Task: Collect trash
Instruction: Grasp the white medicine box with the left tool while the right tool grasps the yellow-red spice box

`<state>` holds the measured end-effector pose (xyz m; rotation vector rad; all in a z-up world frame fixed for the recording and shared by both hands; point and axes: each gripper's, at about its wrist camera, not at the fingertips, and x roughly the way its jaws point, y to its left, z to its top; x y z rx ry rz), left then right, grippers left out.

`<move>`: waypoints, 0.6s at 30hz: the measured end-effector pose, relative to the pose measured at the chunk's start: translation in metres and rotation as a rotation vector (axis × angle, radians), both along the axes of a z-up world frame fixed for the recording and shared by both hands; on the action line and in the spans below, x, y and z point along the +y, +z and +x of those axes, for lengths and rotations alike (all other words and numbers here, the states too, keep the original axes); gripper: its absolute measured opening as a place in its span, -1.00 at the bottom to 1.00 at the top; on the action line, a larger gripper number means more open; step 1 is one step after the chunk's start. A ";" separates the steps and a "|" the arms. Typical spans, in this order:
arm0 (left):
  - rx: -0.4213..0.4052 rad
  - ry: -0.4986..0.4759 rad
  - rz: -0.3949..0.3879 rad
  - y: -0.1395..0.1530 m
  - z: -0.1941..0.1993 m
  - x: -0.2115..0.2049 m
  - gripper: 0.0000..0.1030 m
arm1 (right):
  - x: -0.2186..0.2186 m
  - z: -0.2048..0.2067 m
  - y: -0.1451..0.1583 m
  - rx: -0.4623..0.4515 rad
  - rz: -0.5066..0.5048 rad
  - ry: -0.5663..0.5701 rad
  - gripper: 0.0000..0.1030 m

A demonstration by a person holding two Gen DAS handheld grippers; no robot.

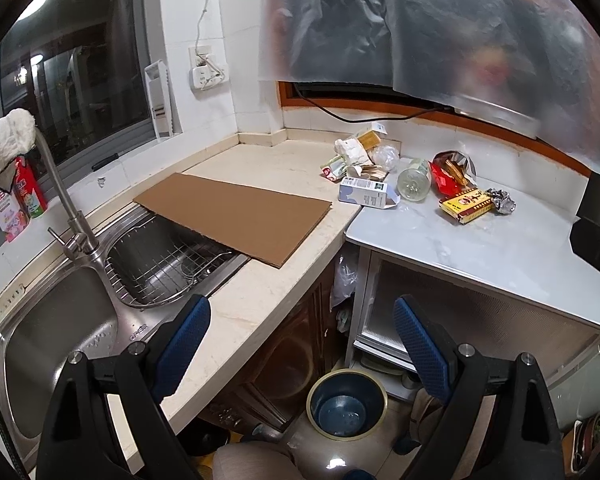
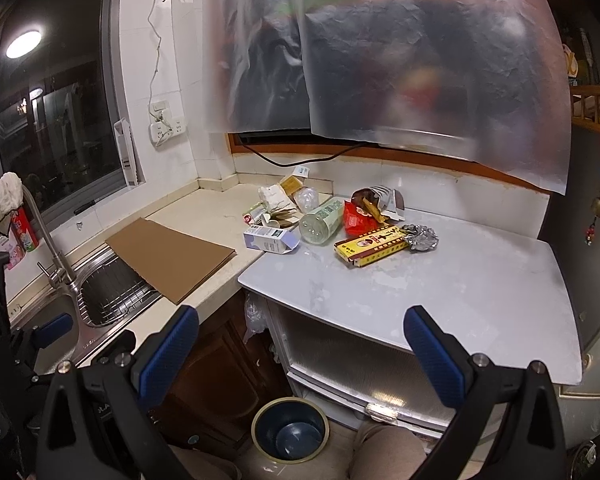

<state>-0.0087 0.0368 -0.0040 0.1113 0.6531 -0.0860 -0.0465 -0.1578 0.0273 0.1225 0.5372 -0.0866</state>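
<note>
A heap of trash lies at the back of the counter: a white milk carton point(image 1: 364, 193) point(image 2: 270, 239), a clear bottle point(image 1: 414, 179) point(image 2: 320, 225) on its side, a red snack bag point(image 1: 446, 180) point(image 2: 358, 218), a yellow box point(image 1: 465, 204) point(image 2: 374, 246), crumpled foil point(image 1: 502, 200) point(image 2: 422, 237) and paper wrappers point(image 1: 356, 152) point(image 2: 278, 198). A dark blue bin point(image 1: 346, 404) point(image 2: 290, 428) stands empty on the floor. My left gripper point(image 1: 302, 340) is open and empty, above the bin. My right gripper point(image 2: 302, 350) is open and empty, in front of the white tabletop point(image 2: 440, 292).
A brown cardboard sheet point(image 1: 236, 216) point(image 2: 170, 254) lies across the counter and partly over the sink point(image 1: 60, 344) with its wire rack point(image 1: 168, 268). A tap point(image 1: 66, 208) with a cloth stands at left. A plastic sheet point(image 1: 440, 32) hangs over the window behind the trash.
</note>
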 end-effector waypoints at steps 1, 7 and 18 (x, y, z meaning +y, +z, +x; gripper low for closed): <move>0.005 -0.005 0.003 0.000 0.003 -0.003 0.78 | -0.003 0.003 0.000 -0.004 -0.008 0.001 0.99; 0.009 -0.049 0.024 -0.001 0.025 -0.019 0.78 | -0.035 0.032 -0.005 0.001 -0.008 -0.024 0.98; 0.060 -0.138 0.032 -0.007 0.107 -0.059 0.77 | -0.122 0.117 -0.041 0.163 0.192 -0.106 0.75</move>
